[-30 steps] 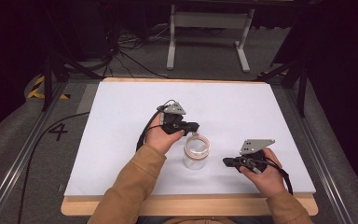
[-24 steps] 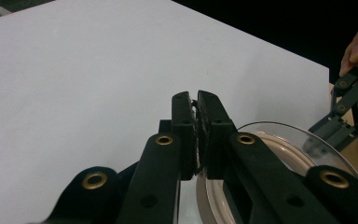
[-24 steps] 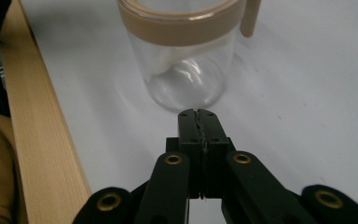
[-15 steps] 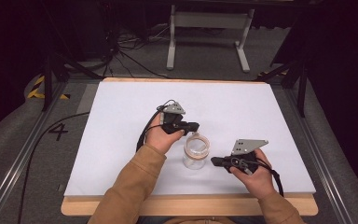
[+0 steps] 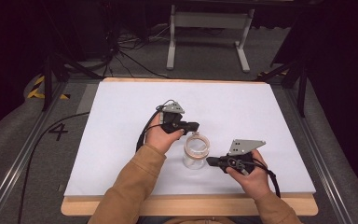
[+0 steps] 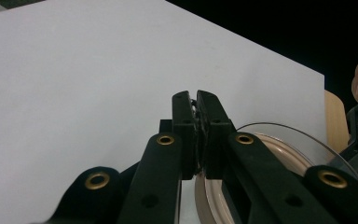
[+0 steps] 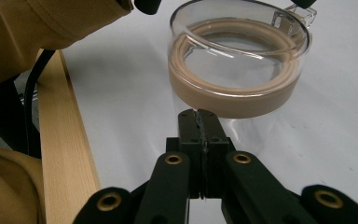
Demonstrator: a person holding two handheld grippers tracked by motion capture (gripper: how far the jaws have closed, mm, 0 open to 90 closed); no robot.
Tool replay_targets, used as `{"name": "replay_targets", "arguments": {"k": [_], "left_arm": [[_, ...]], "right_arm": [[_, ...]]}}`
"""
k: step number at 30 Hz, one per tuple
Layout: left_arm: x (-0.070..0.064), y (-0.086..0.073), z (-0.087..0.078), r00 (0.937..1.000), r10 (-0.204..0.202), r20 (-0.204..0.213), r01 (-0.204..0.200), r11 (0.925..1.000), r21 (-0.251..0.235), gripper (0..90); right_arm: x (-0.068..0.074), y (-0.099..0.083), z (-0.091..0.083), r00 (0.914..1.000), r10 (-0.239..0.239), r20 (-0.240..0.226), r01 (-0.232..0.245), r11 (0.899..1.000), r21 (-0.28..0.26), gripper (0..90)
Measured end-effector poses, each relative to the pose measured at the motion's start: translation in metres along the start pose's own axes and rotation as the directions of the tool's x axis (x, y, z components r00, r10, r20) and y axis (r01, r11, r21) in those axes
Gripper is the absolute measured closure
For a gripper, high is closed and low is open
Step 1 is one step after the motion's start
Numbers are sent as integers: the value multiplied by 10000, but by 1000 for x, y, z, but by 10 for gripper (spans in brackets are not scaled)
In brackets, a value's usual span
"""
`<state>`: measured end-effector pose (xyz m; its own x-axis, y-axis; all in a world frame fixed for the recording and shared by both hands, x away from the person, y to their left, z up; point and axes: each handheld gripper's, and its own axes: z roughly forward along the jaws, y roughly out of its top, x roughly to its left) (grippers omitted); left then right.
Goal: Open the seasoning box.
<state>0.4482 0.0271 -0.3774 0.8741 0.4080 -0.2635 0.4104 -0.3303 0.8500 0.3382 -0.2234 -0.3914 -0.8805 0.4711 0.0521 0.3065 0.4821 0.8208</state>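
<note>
A clear jar with a tan-ringed clear lid stands on the white table, near its front middle. My left gripper reaches the lid's far rim from the left. Its jaws are pressed together in the left gripper view, with a thin clear tab of the lid pinched between them. My right gripper is shut with nothing in it. Its tip points at the jar's side just under the tan band, very near or touching it.
The table's wooden front edge runs close below both hands. A tan sleeve comes in from the bottom left. A grey metal stand and cables lie on the floor beyond the far edge.
My right gripper has moved left, up to the jar's side. The left gripper and the jar have stayed in place.
</note>
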Motion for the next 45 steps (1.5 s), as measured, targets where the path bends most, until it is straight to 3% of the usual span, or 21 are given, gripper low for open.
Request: {"name": "replay_targets", "arguments": {"k": [7,13,18,25,36,45], "left_arm": [[3,-1,1,9998,-164,148,164,9999,-7,875],[3,-1,1,9999,-83,59,82,9999,93,880],[4,-2,2,9999,-100,66,100,9999,71,879],[4,-2,2,9999,-89,107,88,10000,36,879],[4,-2,1,9998,-138,121,137,9999,59,875],[3,0,-6,10000,15,83,-15,10000,-11,848]], "right_arm": [[1,0,1,10000,8,-32,-9,9998,-195,900],[0,4,-1,9997,220,-66,-224,9967,-782,900],[-6,8,-2,9973,696,-218,-721,9853,-1547,900],[-13,11,-2,9963,816,-286,-859,9736,-2114,900],[-15,9,-1,9977,632,-246,-673,9668,-2466,900],[-16,9,-1,9981,597,-183,-623,9676,-2448,900]]}}
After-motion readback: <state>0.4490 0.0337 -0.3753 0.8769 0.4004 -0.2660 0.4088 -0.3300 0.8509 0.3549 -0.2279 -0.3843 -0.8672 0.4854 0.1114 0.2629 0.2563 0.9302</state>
